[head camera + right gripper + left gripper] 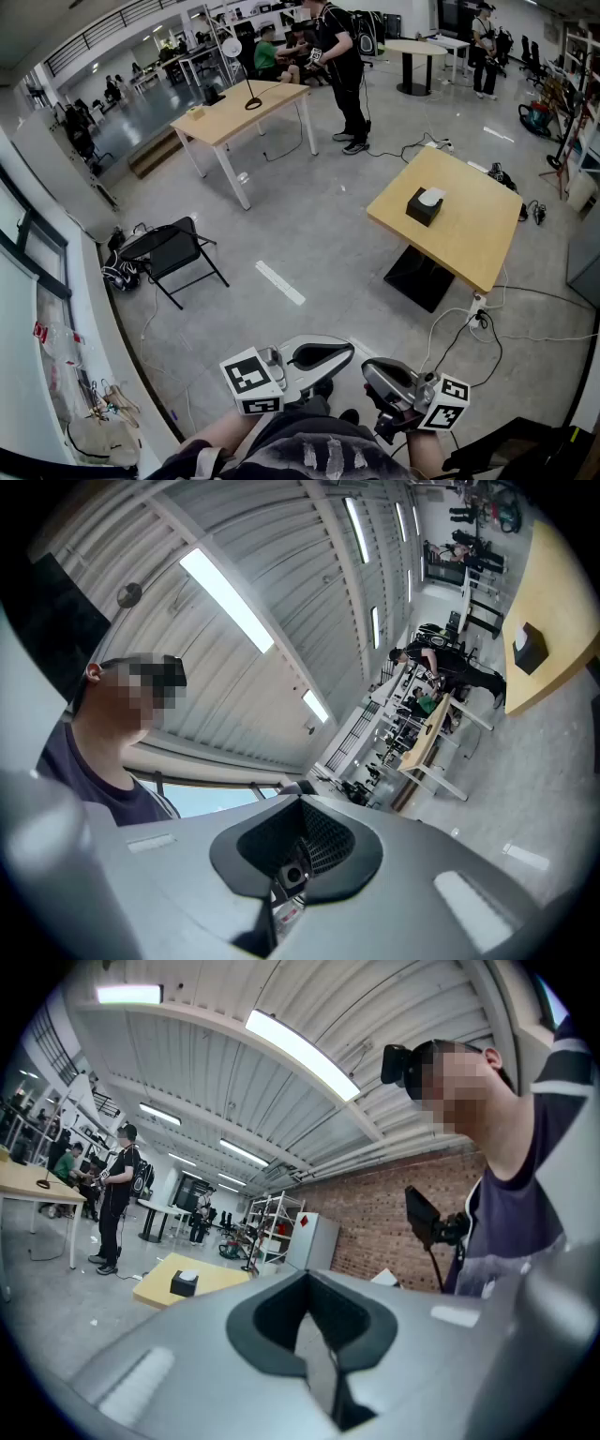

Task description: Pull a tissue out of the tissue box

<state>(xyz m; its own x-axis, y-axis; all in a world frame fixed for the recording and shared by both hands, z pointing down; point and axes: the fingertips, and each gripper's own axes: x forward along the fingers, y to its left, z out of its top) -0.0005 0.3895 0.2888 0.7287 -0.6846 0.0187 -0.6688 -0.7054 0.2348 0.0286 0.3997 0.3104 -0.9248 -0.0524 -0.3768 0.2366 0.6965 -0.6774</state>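
Sitting on one wooden table (pixel 469 239), well away, is one black tissue box (pixel 420 211) with one white tissue (pixel 431 196) showing. The left gripper (pixel 342 351) and the right gripper (pixel 373 370), two in all, have their jaws together, holding nothing.

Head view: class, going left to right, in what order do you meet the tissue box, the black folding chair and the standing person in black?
Black folding chair → standing person in black → tissue box, on the square table.
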